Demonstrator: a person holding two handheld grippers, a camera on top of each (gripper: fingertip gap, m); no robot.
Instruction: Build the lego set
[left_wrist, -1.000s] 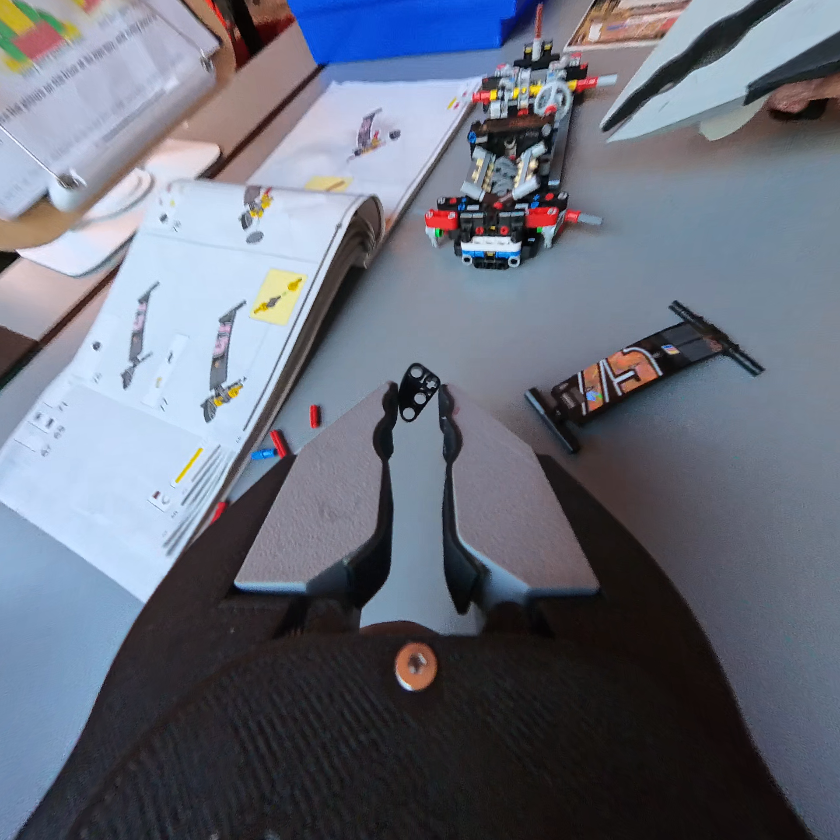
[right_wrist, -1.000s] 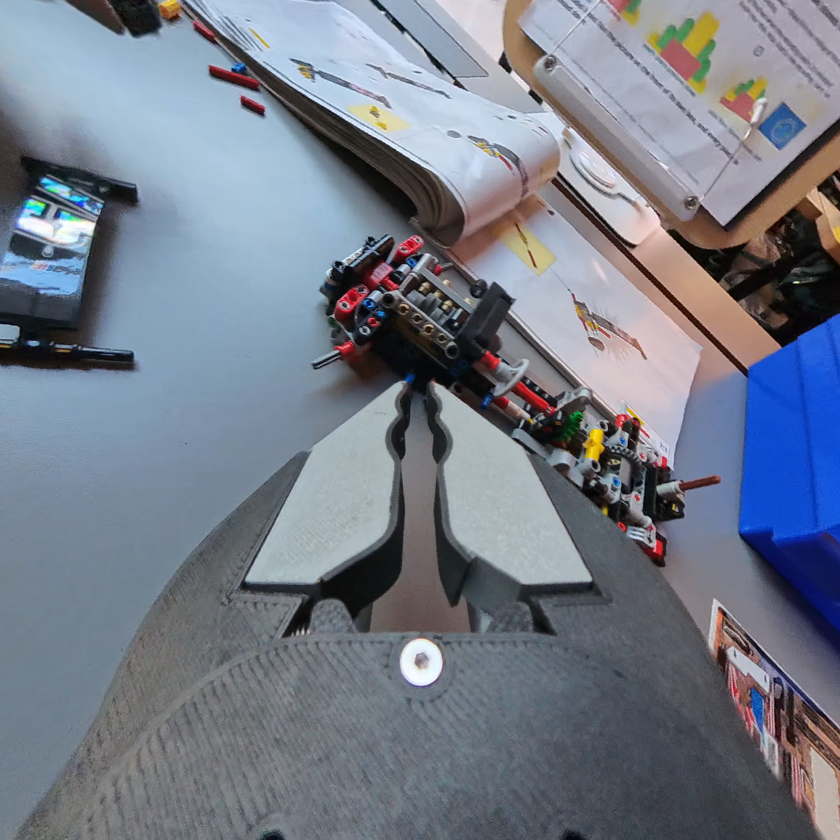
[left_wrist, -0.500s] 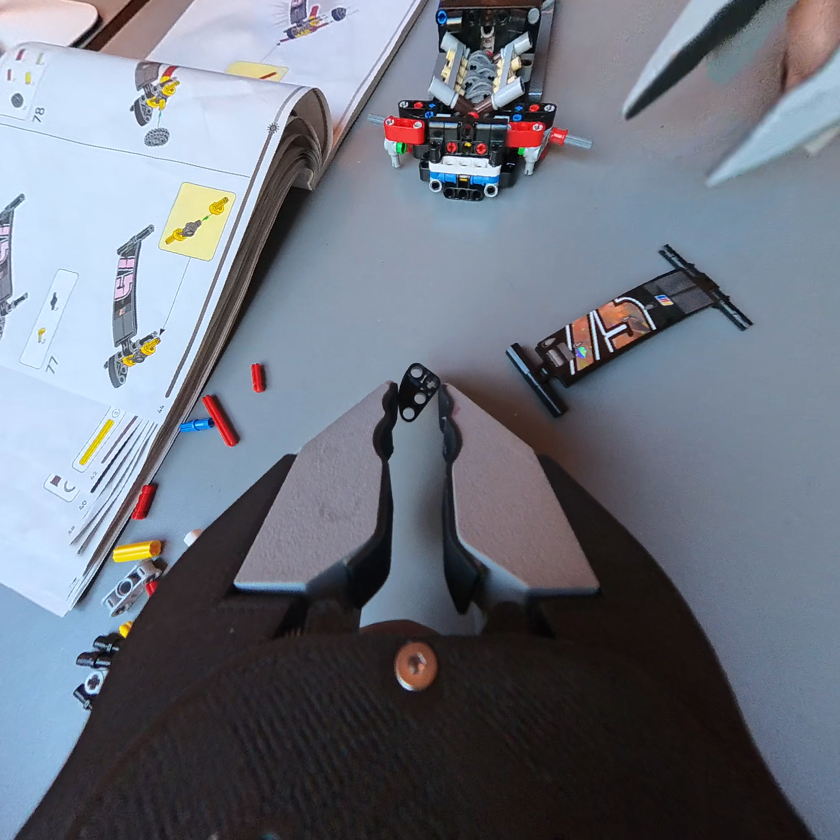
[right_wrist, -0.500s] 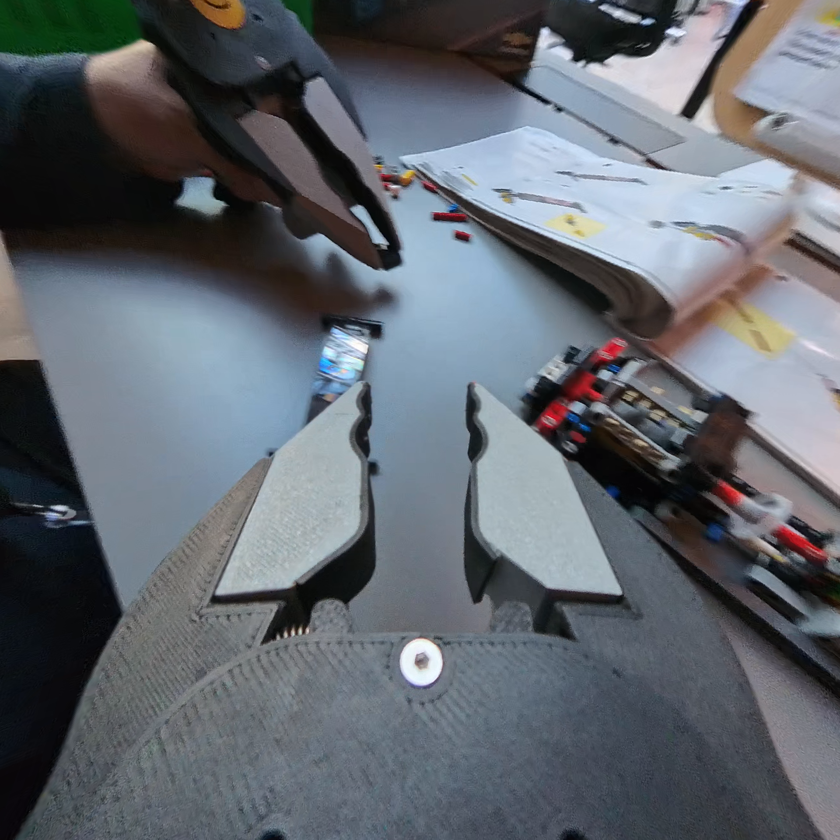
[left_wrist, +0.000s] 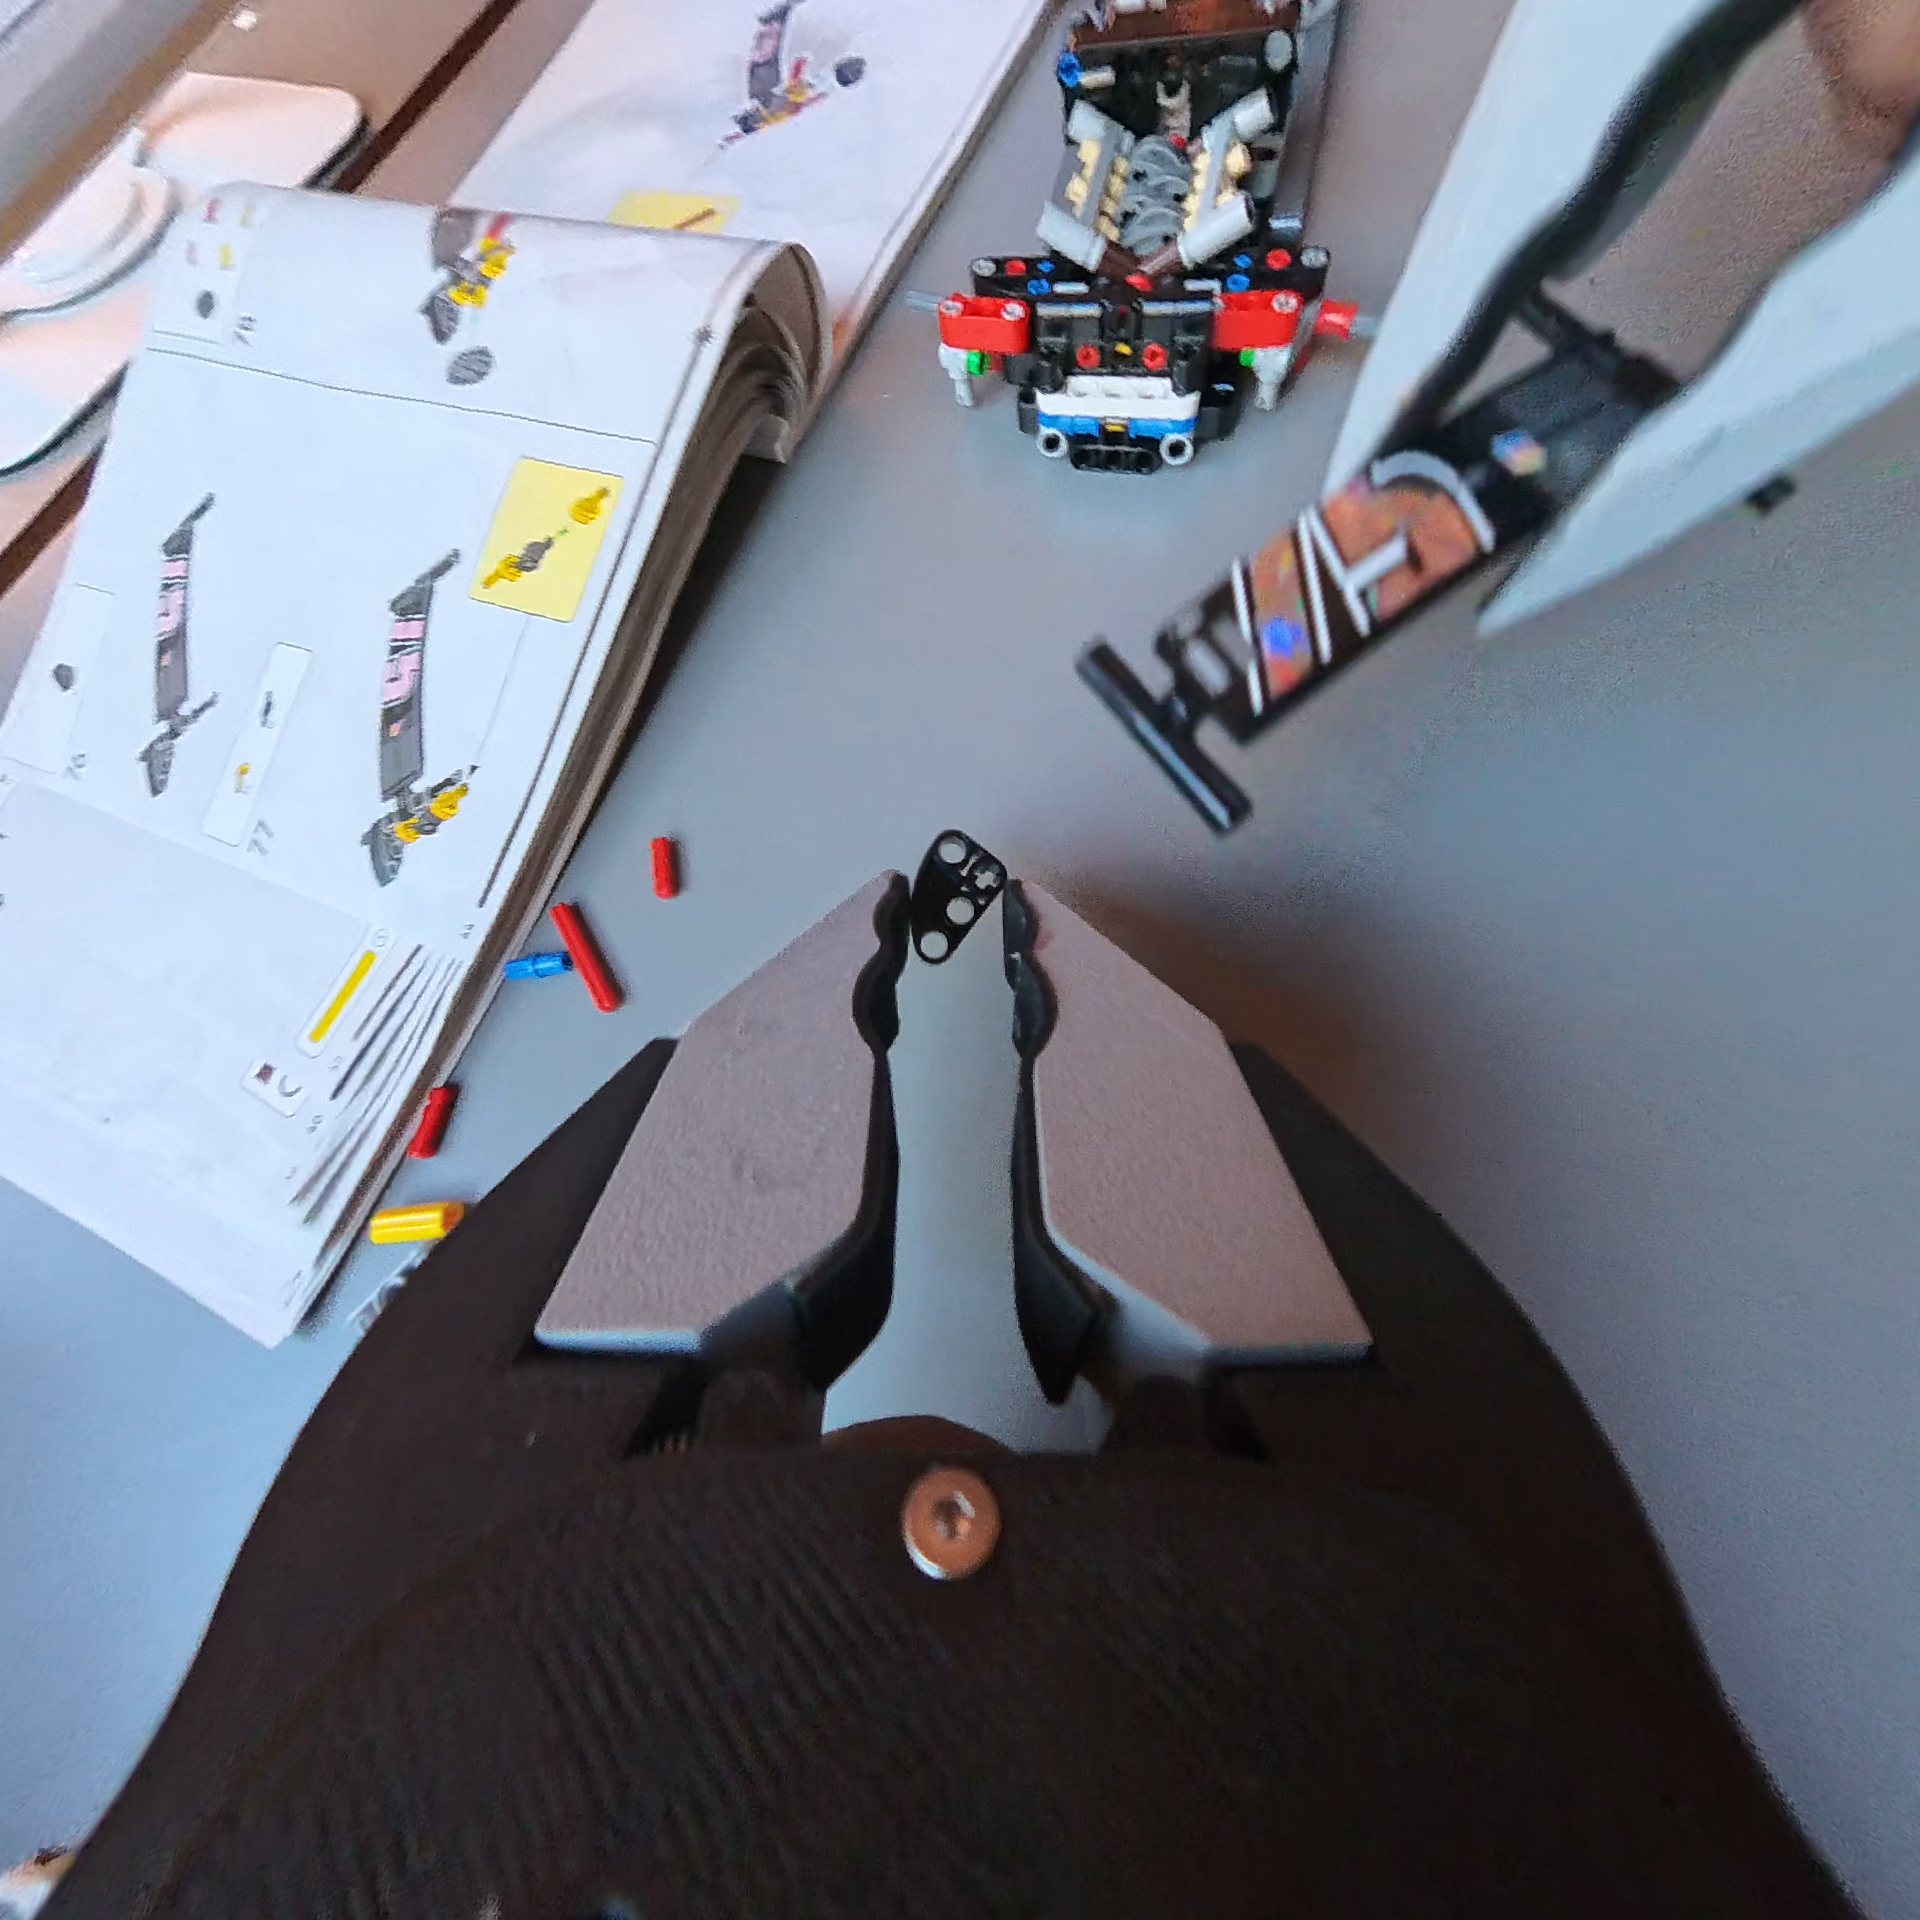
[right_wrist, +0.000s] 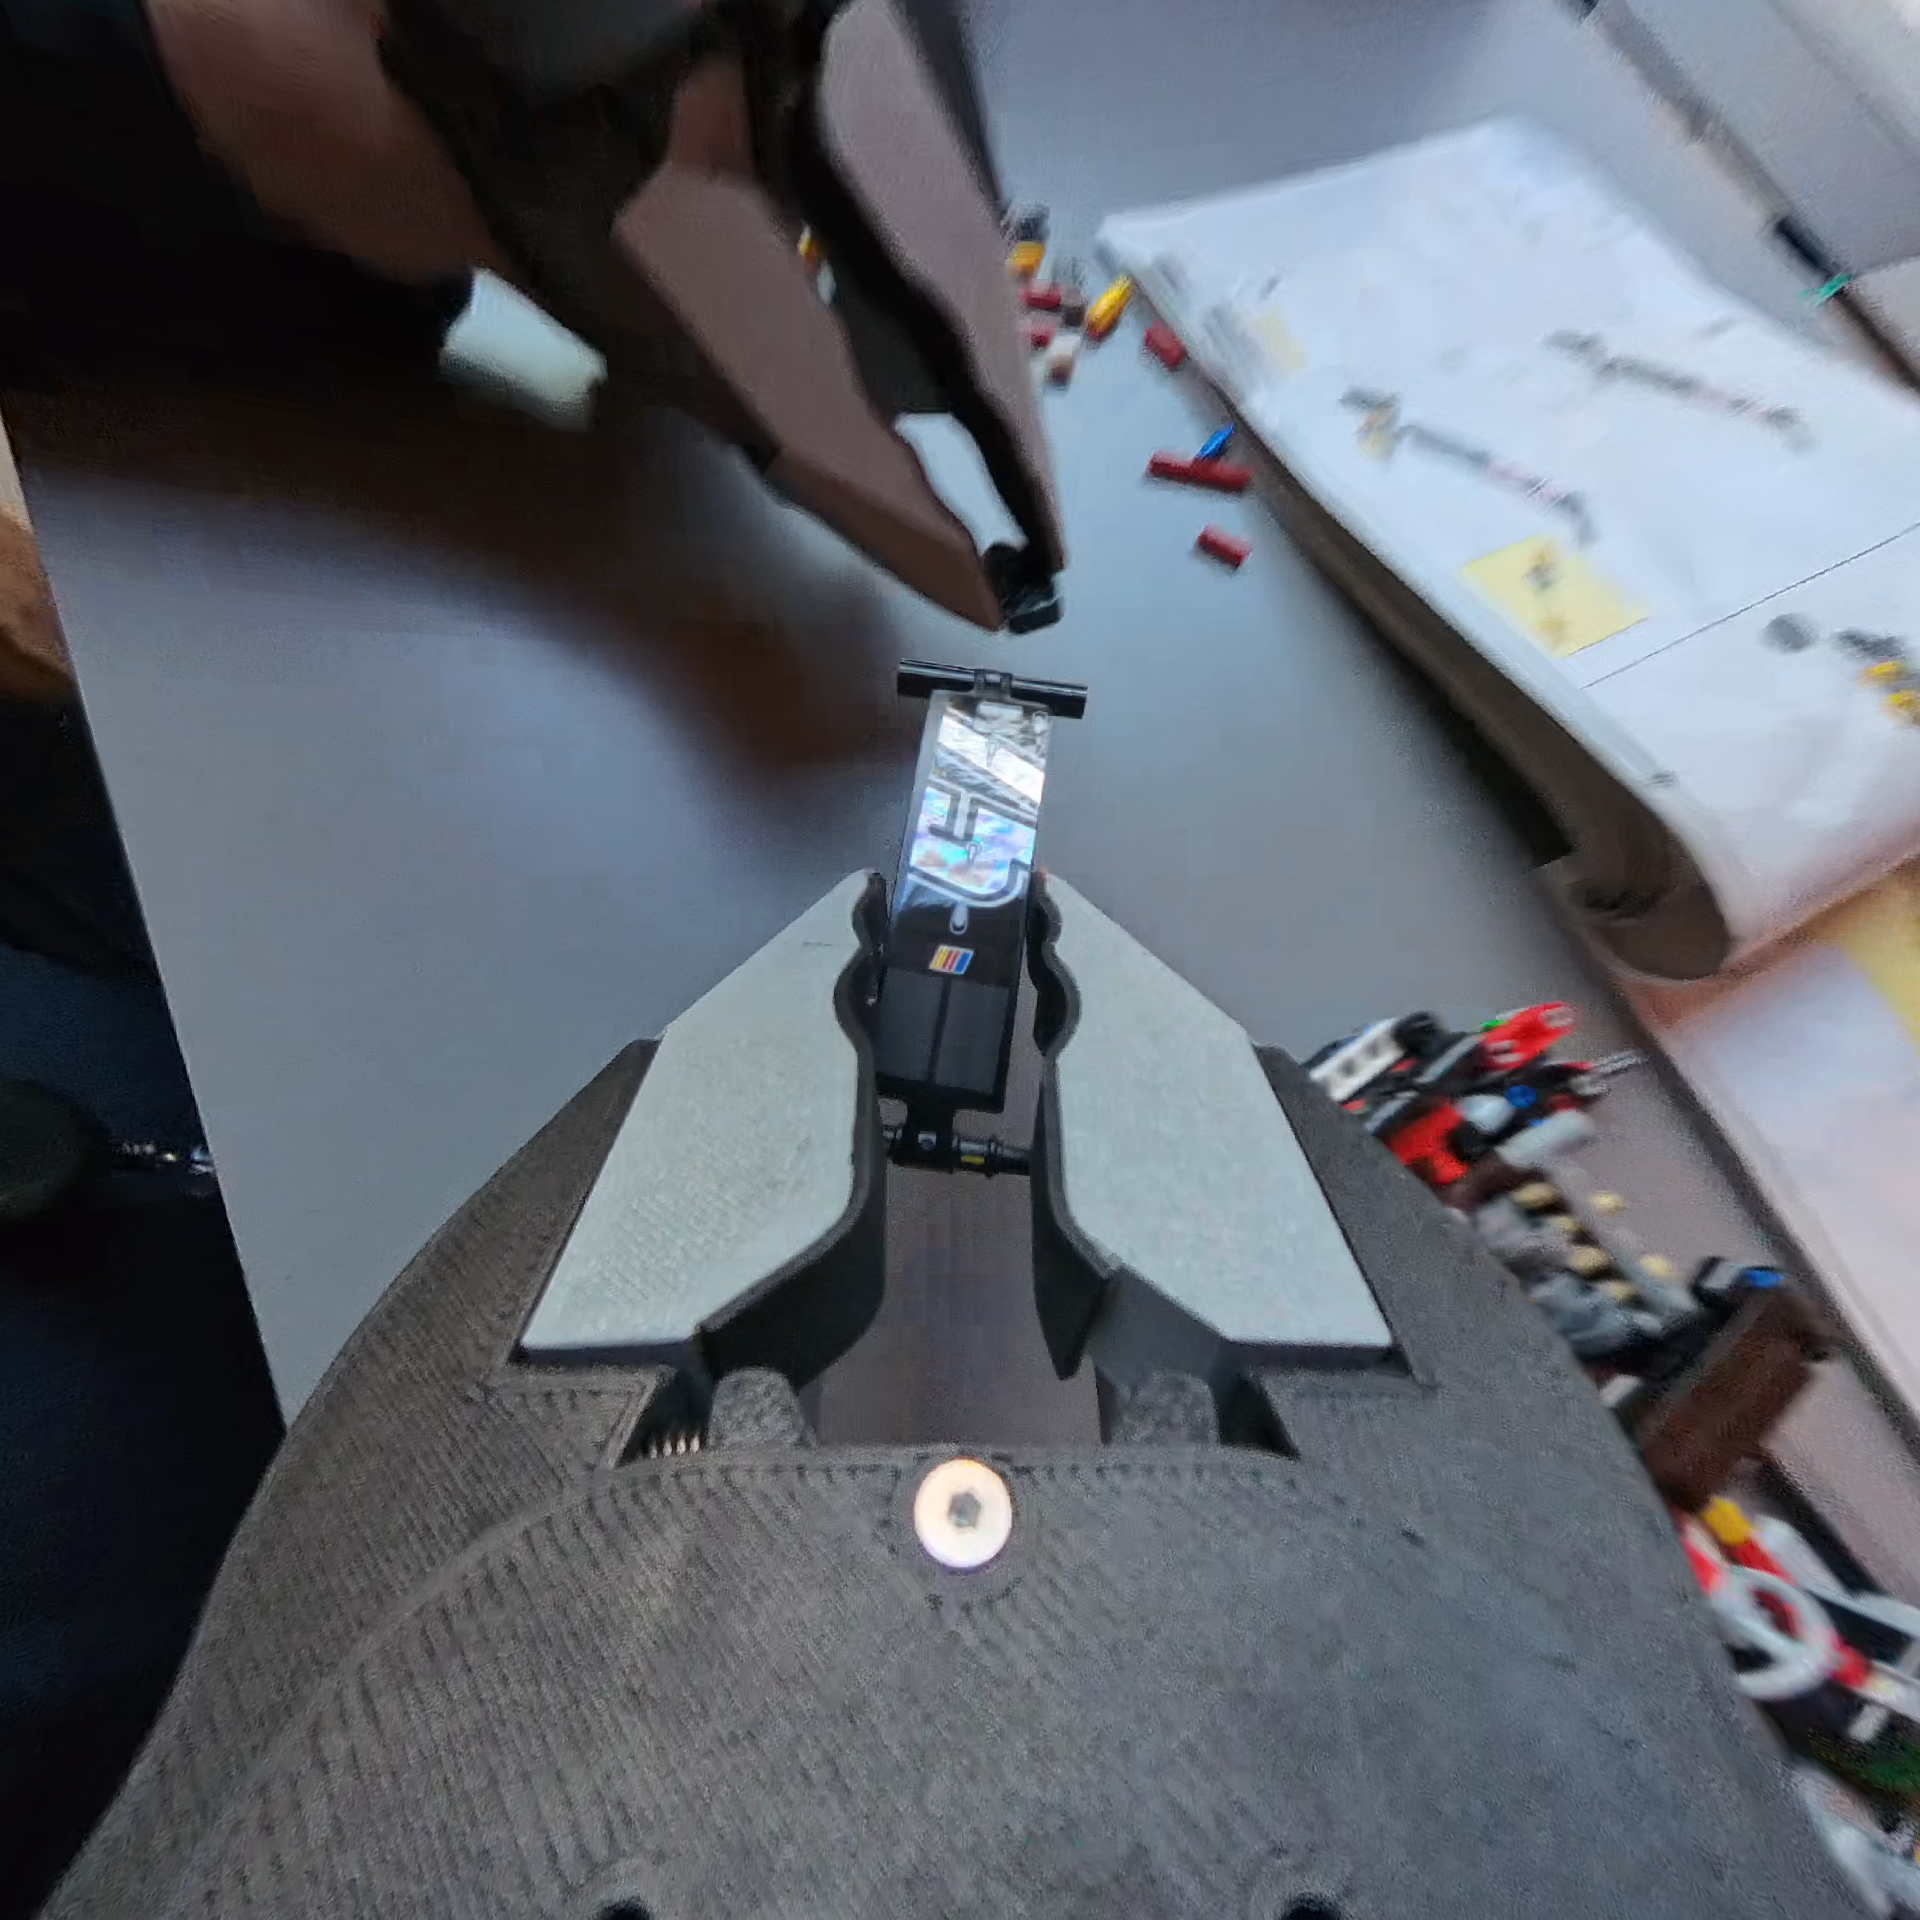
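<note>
Now black panel (right_wrist: 961, 935) between right claw (right_wrist: 954, 894) tips, pads touching.

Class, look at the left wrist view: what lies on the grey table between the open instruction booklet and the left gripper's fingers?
Loose pegs: three red ones, a small blue one and a yellow one, beside the booklet.

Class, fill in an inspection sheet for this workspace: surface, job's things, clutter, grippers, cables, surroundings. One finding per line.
Surface: grey table.
Job's things: brick-built chassis; long black stickered panel; open instruction booklet.
Clutter: loose red, blue and yellow pins beside the booklet.
Grippers: left gripper pinches a small black holed plate; right gripper closed around the panel.
Cables: nothing seen.
Surroundings: blurred; a sleeve at the table edge.
</note>
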